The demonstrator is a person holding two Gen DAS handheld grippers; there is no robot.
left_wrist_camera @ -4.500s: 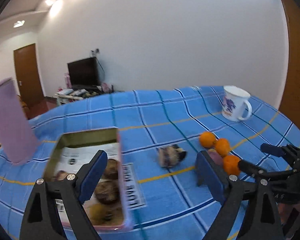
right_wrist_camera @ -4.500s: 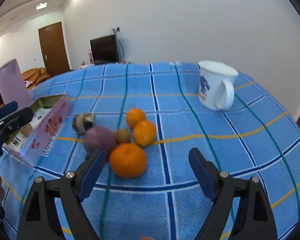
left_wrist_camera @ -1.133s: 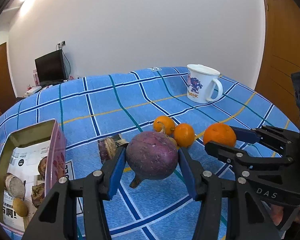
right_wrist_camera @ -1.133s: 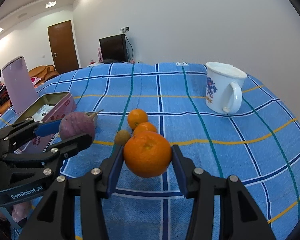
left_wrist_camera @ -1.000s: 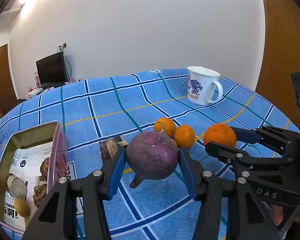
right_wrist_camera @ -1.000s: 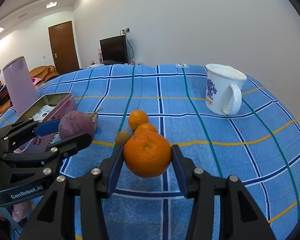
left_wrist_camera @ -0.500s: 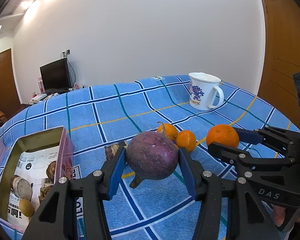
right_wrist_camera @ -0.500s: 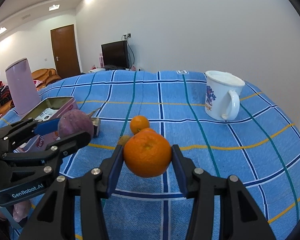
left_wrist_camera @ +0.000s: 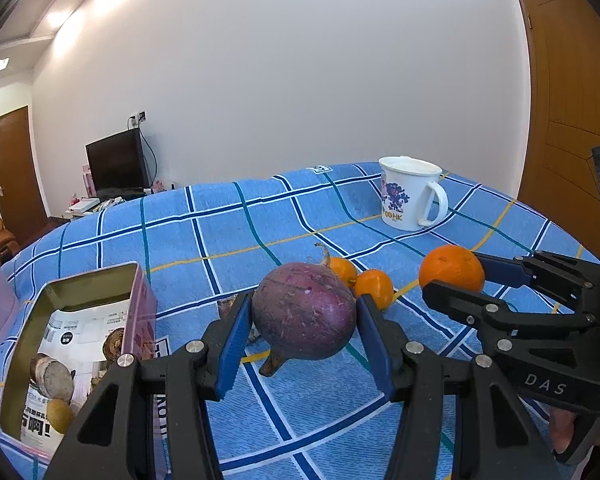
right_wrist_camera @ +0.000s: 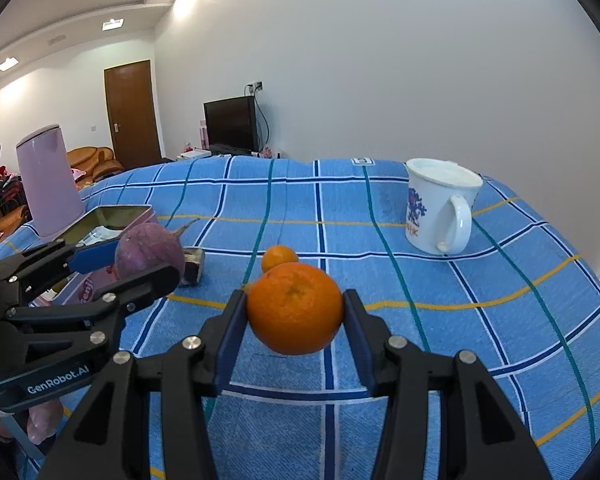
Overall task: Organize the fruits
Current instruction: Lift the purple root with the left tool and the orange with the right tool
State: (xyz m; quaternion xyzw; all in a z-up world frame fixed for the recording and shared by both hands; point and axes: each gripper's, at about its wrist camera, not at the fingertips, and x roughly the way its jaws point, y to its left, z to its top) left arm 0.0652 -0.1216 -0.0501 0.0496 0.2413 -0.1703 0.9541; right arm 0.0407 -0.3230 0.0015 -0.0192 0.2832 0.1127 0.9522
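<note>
Purple fruit (left_wrist_camera: 304, 316) clamped between left gripper (left_wrist_camera: 300, 338) pads, above blue checked table (left_wrist_camera: 228, 240), stem tip down-left, tail up-right | large orange (right_wrist_camera: 295, 307) pinched in right gripper (right_wrist_camera: 296, 330), above table | open tin (left_wrist_camera: 74, 344) at left edge

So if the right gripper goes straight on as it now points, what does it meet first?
Probably the small orange on the tablecloth, just beyond the large orange that the right gripper holds; depth is unclear.
</note>
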